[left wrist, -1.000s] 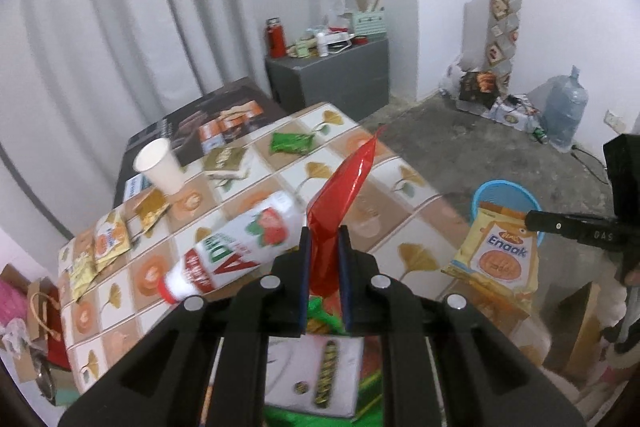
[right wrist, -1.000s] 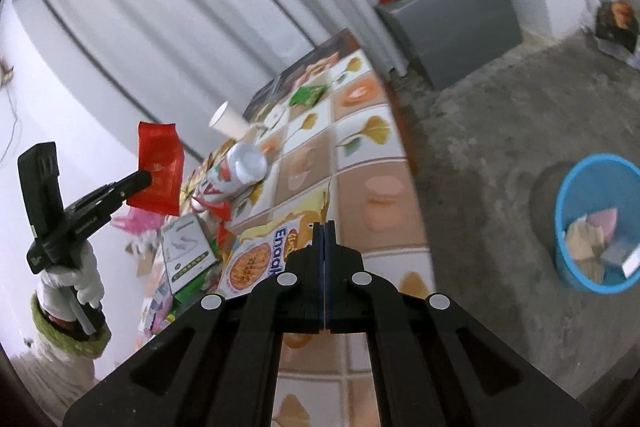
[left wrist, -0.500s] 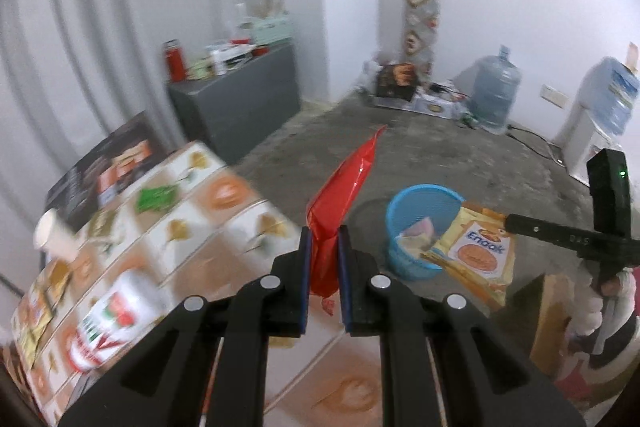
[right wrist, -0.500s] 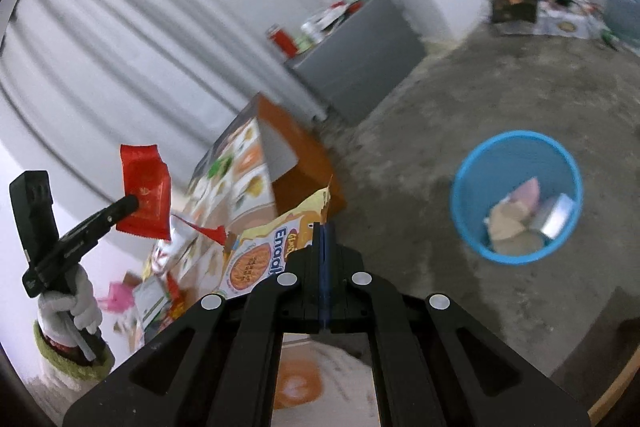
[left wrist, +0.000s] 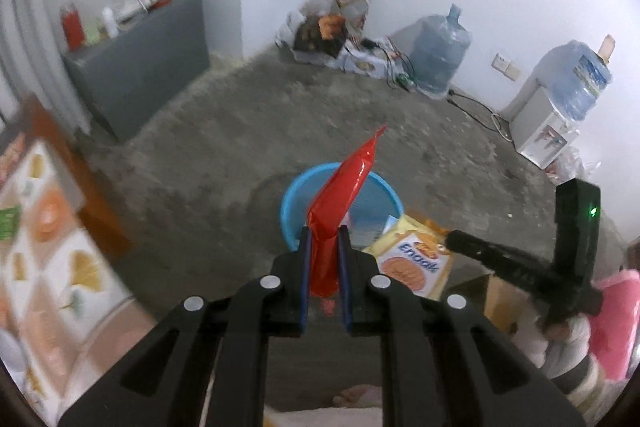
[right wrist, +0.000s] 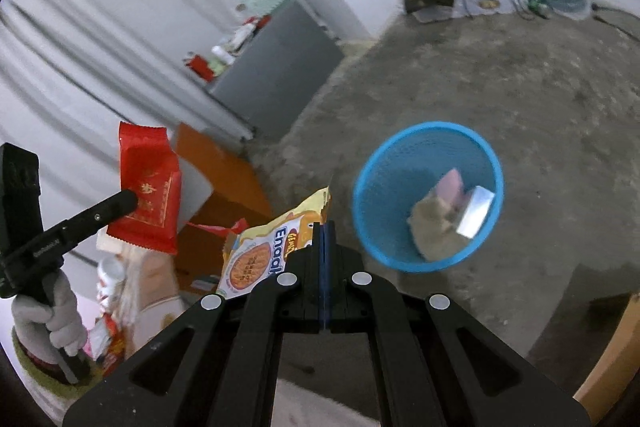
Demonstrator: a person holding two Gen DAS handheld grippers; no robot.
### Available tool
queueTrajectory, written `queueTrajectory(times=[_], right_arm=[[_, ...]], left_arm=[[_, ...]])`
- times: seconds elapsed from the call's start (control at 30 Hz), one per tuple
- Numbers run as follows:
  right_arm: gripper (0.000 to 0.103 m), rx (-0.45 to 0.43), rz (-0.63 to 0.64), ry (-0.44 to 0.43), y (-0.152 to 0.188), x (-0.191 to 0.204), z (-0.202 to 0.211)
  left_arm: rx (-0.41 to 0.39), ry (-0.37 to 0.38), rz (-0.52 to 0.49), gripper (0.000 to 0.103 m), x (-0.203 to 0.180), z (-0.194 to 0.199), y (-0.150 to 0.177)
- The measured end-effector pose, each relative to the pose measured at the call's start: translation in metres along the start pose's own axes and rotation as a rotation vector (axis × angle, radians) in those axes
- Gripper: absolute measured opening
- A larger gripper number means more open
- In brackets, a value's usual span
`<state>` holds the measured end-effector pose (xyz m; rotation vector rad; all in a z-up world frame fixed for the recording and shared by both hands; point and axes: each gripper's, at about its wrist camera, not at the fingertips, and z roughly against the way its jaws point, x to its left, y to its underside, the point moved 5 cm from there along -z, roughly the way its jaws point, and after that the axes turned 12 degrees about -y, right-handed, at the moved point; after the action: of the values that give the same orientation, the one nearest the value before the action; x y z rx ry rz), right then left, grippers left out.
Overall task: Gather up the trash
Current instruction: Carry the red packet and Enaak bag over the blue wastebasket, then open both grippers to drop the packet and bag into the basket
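Note:
My left gripper [left wrist: 323,239] is shut on a red snack wrapper [left wrist: 340,195], which stands up in front of the blue waste basket [left wrist: 294,205] on the floor. My right gripper [right wrist: 323,227] is shut on the edge of a yellow biscuit packet [right wrist: 262,255] that hangs to its left, short of the blue waste basket [right wrist: 428,197]. The basket holds several pieces of trash. In the left wrist view the right gripper [left wrist: 452,238] holds the biscuit packet [left wrist: 416,263] beside the basket. In the right wrist view the left gripper [right wrist: 134,201] holds the red wrapper [right wrist: 154,187] at far left.
The tiled-pattern table [left wrist: 48,247] with litter lies at the left edge. A grey cabinet [left wrist: 140,55] stands by the wall. Water bottles [left wrist: 440,51] and a dispenser [left wrist: 548,131] line the far wall. Bare concrete floor [right wrist: 500,87] surrounds the basket. A cardboard box [left wrist: 496,295] sits at right.
Both grippers have swung away from the table toward the floor and dropped lower. The blue basket now sits close ahead of each, with the wrapper and packet still held.

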<state>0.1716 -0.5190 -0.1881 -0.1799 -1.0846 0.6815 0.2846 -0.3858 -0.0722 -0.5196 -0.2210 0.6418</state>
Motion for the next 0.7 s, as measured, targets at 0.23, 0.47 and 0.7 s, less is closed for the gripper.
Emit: queueTrajectory(times=[0.23,0.47,0.7], right_arm=[[0.000,0.041,-0.039,0.054,-0.023,-0.045,-0.050],[0.004,0.088,-0.043,0.115,-0.031,-0.080,-0.101],[0.041,0.125,-0.157,0.196,-0.016,-0.135,-0.112]], left_arm=[[0.091,0.018,0.017,0.012,-0.030,-0.079,-0.019],[0.167,0.019,0.028,0.026,-0.053,-0.155,-0.029],[0.188,0.017,0.095,0.057,-0.056,-0.186,-0.026]])
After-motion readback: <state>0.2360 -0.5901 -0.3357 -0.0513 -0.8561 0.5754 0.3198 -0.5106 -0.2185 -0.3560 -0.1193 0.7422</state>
